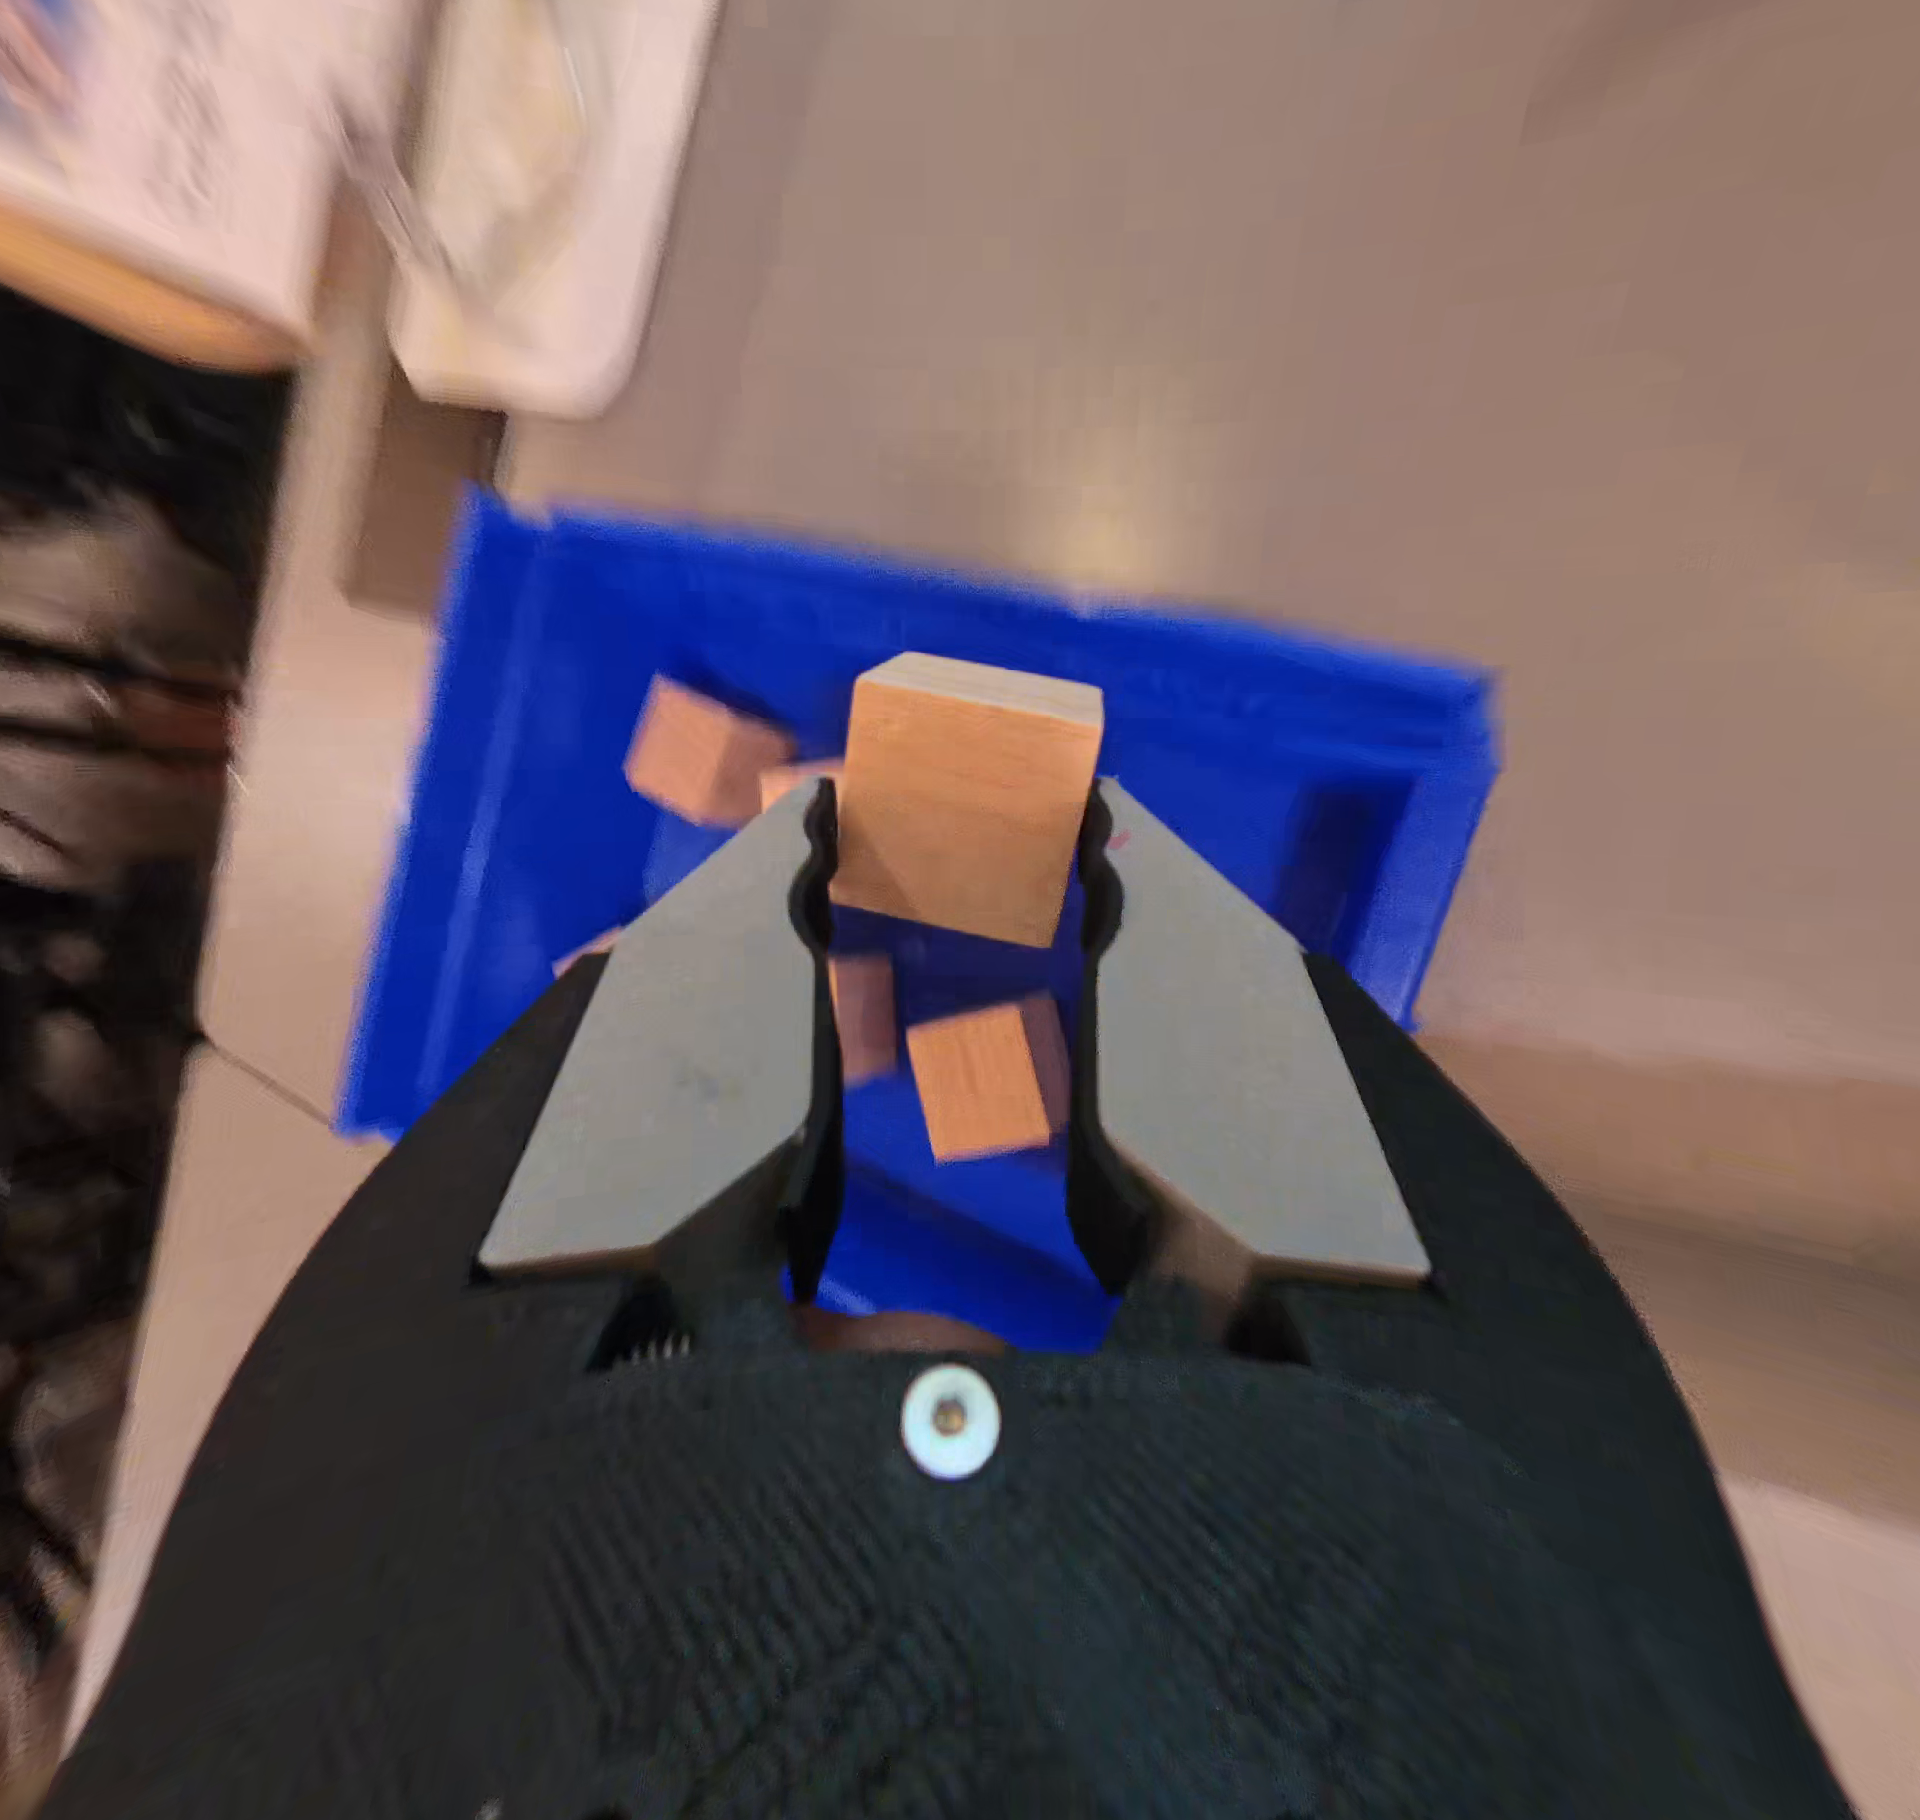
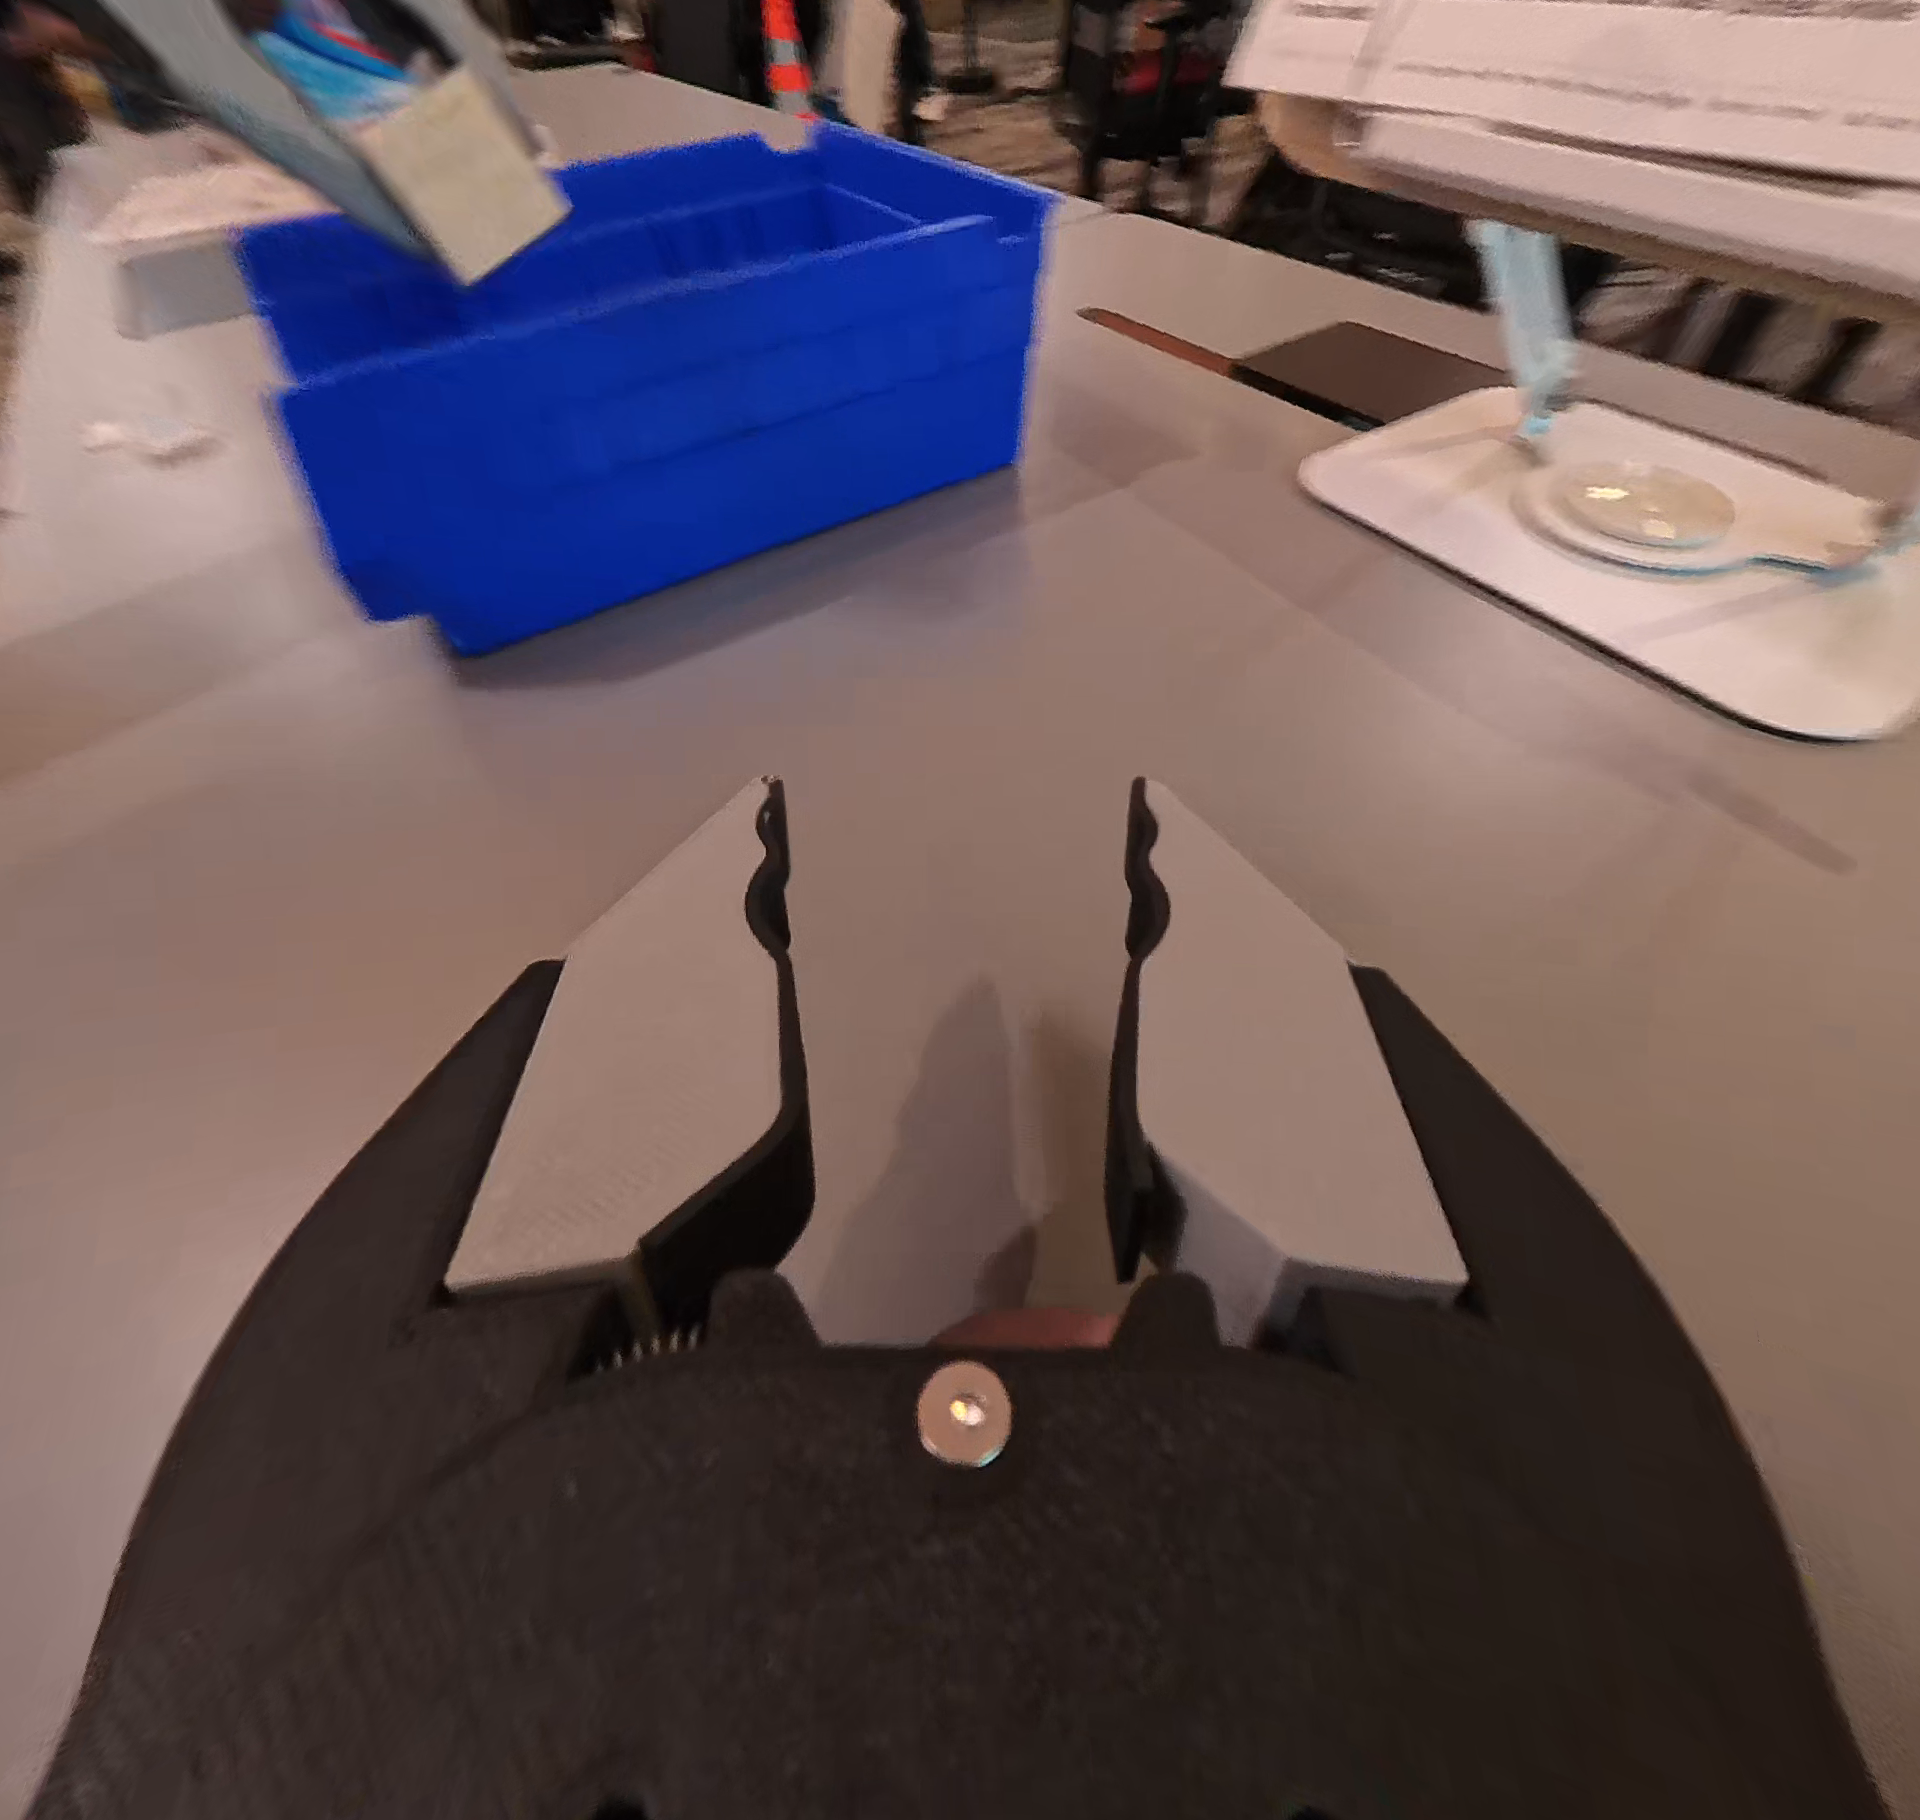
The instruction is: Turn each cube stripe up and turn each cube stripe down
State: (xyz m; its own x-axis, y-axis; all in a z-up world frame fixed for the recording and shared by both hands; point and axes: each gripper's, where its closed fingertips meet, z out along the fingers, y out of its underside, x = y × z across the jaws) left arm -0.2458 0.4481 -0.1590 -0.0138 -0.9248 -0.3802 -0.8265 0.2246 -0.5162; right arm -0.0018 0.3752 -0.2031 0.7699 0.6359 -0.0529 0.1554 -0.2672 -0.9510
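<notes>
My left gripper (image 1: 961, 794) is shut on a wooden cube (image 1: 966, 794) and holds it above the blue bin (image 1: 1351, 731). No stripe shows on the cube's visible faces. Several more wooden cubes lie in the bin, one at the far left (image 1: 696, 762) and one below my fingers (image 1: 982, 1079). My right gripper (image 2: 956, 794) is open and empty, low over the grey table (image 2: 1351, 939), in front of the blue bin (image 2: 665, 461). The left gripper (image 2: 436, 160) shows in the right wrist view above the bin's far left corner.
A white stand base (image 2: 1621, 544) with a round clear disc sits at the right, carrying a tilted paper sheet (image 2: 1621, 35). A dark slot (image 2: 1340, 368) is cut in the table behind it. Chairs, tables and an orange cone (image 2: 784, 45) stand beyond the table's far edge.
</notes>
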